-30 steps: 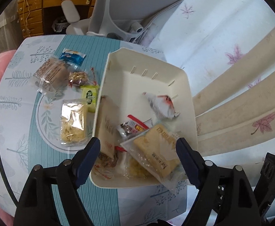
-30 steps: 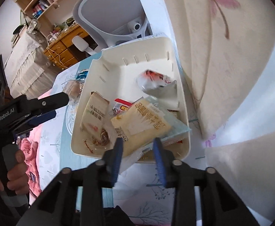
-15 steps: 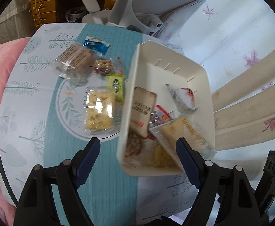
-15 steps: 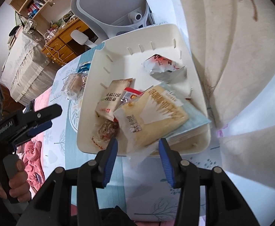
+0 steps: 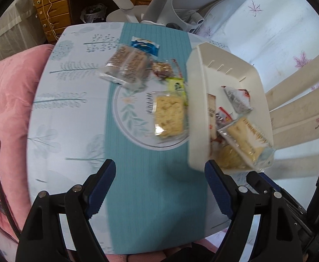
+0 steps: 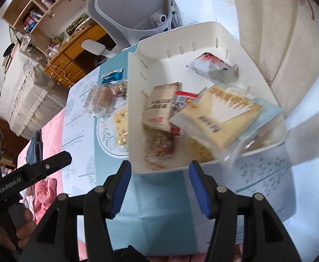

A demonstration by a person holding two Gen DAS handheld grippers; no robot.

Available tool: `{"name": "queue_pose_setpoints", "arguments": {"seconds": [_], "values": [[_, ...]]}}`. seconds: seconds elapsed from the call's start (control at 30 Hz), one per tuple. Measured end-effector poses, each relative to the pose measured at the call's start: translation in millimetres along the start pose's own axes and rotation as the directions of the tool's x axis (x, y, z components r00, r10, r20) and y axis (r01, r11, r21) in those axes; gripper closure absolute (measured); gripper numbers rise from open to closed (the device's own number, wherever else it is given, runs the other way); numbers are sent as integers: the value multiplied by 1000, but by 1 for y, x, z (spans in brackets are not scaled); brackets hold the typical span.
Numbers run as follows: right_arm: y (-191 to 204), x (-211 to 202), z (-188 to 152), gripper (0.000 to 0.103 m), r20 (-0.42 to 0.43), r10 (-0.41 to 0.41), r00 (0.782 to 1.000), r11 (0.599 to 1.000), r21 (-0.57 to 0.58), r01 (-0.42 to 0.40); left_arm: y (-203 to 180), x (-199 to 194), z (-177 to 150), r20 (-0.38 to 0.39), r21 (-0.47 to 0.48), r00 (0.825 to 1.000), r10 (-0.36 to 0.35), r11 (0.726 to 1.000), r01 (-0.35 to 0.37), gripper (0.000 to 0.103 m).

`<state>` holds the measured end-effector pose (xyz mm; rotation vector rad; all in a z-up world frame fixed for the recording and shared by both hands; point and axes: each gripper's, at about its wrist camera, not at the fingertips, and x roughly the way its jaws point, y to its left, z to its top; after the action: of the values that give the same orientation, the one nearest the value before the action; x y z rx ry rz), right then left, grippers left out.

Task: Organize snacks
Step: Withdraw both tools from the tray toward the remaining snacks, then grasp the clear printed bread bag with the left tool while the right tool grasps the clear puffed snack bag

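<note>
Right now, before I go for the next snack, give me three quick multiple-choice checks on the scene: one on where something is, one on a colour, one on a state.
1. Where does the clear-wrapped yellow crumbly cake lie?
A. inside the white bin
B. on the cloth beside the white bin
C. on the pink bedding

2. What colour is the small packet at the far end of the snack group?
A. blue
B. orange
C. black

3. How is the left gripper at this moment?
A. clamped on a packet
B. open with nothing between its fingers
C. resting inside the bin

Answers:
1 B, it sits on the round printed pattern, against the bin's outer wall.
2 A, its wrapper is blue and white.
3 B, only bare teal cloth shows between the fingers.
</note>
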<state>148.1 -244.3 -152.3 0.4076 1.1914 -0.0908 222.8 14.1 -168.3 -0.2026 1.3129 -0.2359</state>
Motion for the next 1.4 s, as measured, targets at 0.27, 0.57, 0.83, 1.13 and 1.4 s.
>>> {"name": "queue_pose_setpoints", "arguments": {"seconds": [0.27,0.57,0.83,1.13,1.4], "values": [[46,6,-31,48,80,-31,996,998,57,27,56,-12,6,-35,68,999,35,997,-32,18],[92,10,-51,48,239,-123,963,991,81,106,96,-12,20,-73,144,996,57,989,-46,15],[130,33,-58,33,307,-201,930,977,-9,214,114,19,54,-114,148,992,58,988,-41,15],[161,77,-42,28,376,-299,877,928,-100,359,109,50,99,-95,158,991,96,984,-80,15],[164,123,-16,27,344,-383,857,899,-74,432,92,89,138,-102,176,988,116,980,-96,15]]}}
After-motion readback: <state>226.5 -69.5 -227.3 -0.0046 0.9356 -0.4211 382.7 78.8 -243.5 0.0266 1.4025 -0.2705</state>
